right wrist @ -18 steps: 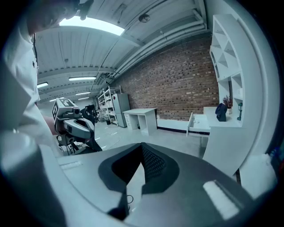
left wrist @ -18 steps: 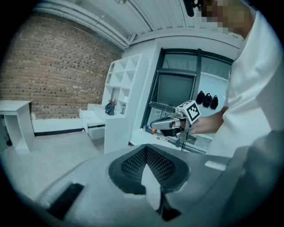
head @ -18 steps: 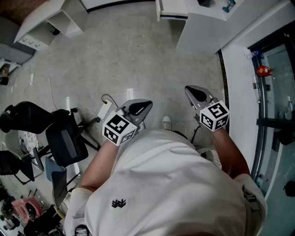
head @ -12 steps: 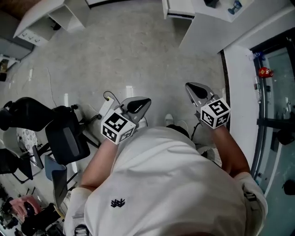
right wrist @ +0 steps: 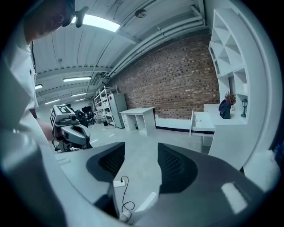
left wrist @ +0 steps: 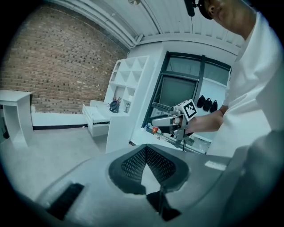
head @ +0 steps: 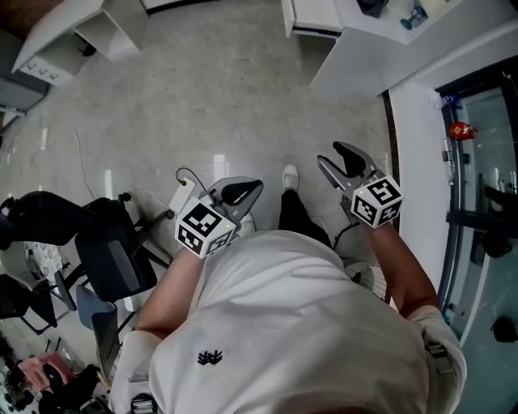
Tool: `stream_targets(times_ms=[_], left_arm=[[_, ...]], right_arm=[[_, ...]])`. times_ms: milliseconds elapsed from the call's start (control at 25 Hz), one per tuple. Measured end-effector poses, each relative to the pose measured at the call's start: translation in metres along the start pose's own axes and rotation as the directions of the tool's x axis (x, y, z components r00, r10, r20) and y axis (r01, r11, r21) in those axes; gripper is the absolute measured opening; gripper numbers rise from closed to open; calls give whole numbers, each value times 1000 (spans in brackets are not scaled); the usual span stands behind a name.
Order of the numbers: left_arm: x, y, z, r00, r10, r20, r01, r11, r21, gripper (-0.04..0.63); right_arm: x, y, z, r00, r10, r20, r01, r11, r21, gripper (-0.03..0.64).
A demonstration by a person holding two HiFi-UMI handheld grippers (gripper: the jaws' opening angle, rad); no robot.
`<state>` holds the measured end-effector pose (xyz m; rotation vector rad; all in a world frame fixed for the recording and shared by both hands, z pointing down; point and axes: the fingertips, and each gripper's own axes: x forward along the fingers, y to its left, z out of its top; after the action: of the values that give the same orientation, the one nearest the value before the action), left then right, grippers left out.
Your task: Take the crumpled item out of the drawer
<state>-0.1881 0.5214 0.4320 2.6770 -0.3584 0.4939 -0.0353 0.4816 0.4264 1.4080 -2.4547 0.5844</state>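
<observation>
A speckled grey concrete floor (head: 202,97) stretches to the open drawer (head: 303,18) of a white cabinet (head: 356,48), far ahead. The crumpled item cannot be made out there. Black office chairs (head: 105,251) crowd the near left. A white power strip (head: 181,194) lies beside the left gripper (head: 252,187), whose jaws meet, empty. The right gripper (head: 333,155) holds its ribbed pads apart around nothing.

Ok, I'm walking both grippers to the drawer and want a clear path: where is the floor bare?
Bare: the broad grey floor between the white desk and the white drawer unit. Crowded: the black chairs at lower left, and a cable by the left gripper.
</observation>
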Motion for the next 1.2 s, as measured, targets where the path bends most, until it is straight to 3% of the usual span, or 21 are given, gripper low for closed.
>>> stream_targets(times_ms=[160, 640, 920, 1200], left_arm=[[43, 26, 30, 1000, 8, -11, -8, 1000, 3, 6], [201, 76, 148, 999, 34, -6, -33, 998, 44, 6], [239, 101, 172, 999, 36, -30, -35, 999, 34, 6], [252, 166, 195, 999, 42, -2, -42, 999, 33, 6]], right_arm=[[23, -66, 20, 999, -31, 23, 30, 999, 14, 311], [59, -258, 80, 999, -2, 35, 4, 998, -61, 325], [91, -314, 88, 1000, 5, 8, -4, 999, -40, 324], [145, -351, 116, 1000, -9, -6, 9, 997, -72, 322]])
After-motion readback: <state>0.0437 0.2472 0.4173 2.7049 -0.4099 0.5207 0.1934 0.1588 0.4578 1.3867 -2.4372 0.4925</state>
